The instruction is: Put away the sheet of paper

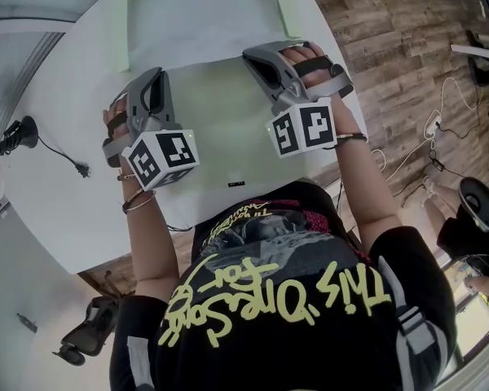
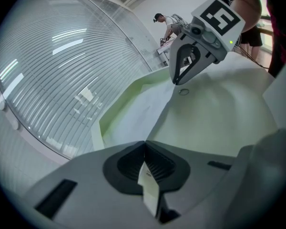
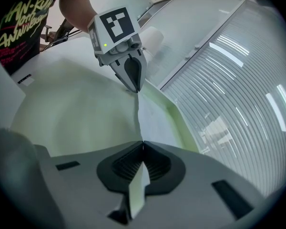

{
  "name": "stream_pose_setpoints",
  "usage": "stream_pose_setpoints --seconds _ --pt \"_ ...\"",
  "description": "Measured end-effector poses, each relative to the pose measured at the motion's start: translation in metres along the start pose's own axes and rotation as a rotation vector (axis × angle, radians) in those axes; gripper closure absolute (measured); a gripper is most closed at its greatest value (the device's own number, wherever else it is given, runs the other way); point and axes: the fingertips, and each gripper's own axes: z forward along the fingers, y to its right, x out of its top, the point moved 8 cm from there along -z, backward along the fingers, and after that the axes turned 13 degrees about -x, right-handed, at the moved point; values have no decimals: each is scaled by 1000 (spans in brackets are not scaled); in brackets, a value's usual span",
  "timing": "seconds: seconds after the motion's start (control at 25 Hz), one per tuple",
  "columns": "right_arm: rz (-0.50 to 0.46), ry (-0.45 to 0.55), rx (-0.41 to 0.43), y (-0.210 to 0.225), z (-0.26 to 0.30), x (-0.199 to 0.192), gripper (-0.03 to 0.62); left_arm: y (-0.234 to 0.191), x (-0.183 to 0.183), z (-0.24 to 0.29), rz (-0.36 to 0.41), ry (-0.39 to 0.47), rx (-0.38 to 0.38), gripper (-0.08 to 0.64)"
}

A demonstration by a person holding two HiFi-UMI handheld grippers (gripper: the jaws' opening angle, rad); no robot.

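Observation:
A large pale green and white sheet of paper point(image 1: 224, 129) lies over the white table point(image 1: 57, 210), its far part point(image 1: 200, 19) white. My left gripper point(image 1: 149, 78) is shut on the sheet's left side and my right gripper point(image 1: 257, 55) is shut on its right side. In the left gripper view the paper point(image 2: 133, 113) runs as a raised ridge from the shut jaws of the left gripper point(image 2: 144, 145) to the right gripper point(image 2: 182, 79). The right gripper view mirrors this, with the sheet point(image 3: 150, 118) stretched from the right gripper point(image 3: 142, 144) to the left gripper point(image 3: 135, 87).
A black device point(image 1: 15, 133) with a cable and plug point(image 1: 72, 163) lies on the table's left part. Wooden floor point(image 1: 391, 39) with cables lies to the right. A glass wall with blinds point(image 2: 52, 70) stands beyond the table. A person point(image 2: 168, 25) stands far off.

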Motion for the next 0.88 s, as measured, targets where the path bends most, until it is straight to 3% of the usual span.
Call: stream_pose_setpoints --seconds 0.88 --pt "18 -49 -65 14 12 1 583 -15 5 9 4 12 16 554"
